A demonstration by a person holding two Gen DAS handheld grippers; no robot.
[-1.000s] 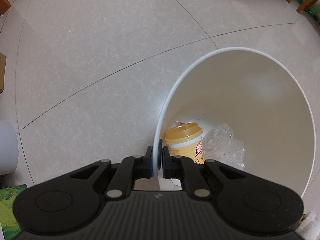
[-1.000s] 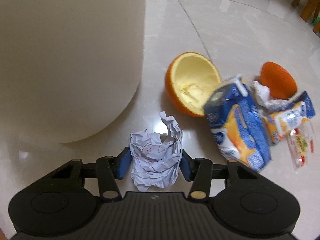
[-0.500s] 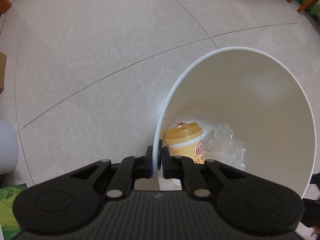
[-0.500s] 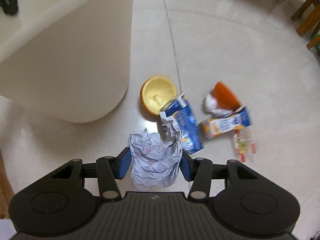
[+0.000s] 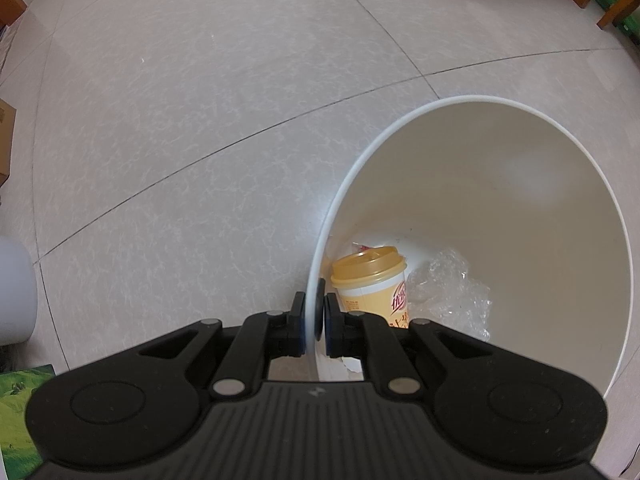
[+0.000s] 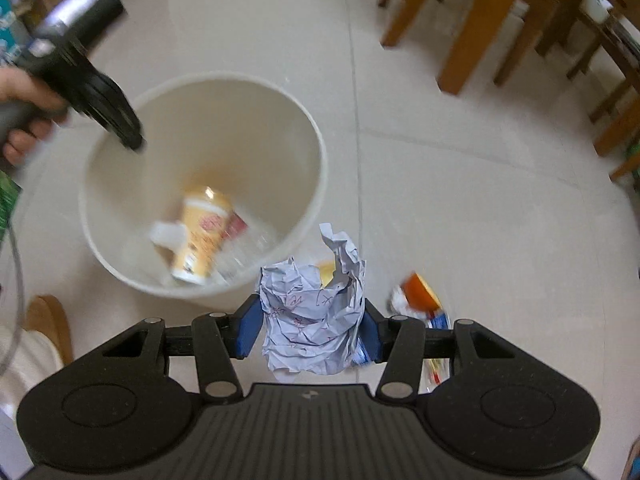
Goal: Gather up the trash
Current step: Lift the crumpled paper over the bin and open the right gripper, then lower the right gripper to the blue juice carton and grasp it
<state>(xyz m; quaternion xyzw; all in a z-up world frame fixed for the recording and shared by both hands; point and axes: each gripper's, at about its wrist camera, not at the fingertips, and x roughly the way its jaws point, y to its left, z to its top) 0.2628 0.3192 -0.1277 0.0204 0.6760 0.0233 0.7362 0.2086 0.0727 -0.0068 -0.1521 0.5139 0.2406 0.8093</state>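
My right gripper point(image 6: 310, 326) is shut on a crumpled ball of white paper point(image 6: 312, 312) with red marks, held high over the floor beside the white bin point(image 6: 316, 148). My left gripper point(image 5: 314, 316) is shut on the bin's rim point(image 5: 320, 248); from the right wrist view it shows as a black tool point(image 6: 100, 96) in a hand at the bin's far left edge. Inside the bin lie a yellow-lidded paper cup point(image 5: 370, 280) and crumpled clear plastic point(image 5: 452, 292). Below the paper, an orange peel half point(image 6: 418, 290) and a blue carton point(image 6: 438, 320) lie on the floor.
Wooden chair and table legs point(image 6: 472, 36) stand at the back right. A slipper point(image 6: 50, 324) sits at the lower left. A white rounded object point(image 5: 16, 288) and a green printed sheet point(image 5: 20, 420) lie at the left edge of the left wrist view.
My right gripper rose well above the floor with the paper ball, so the bin's opening now shows from above and the floor litter looks small. The left gripper stayed on the rim.
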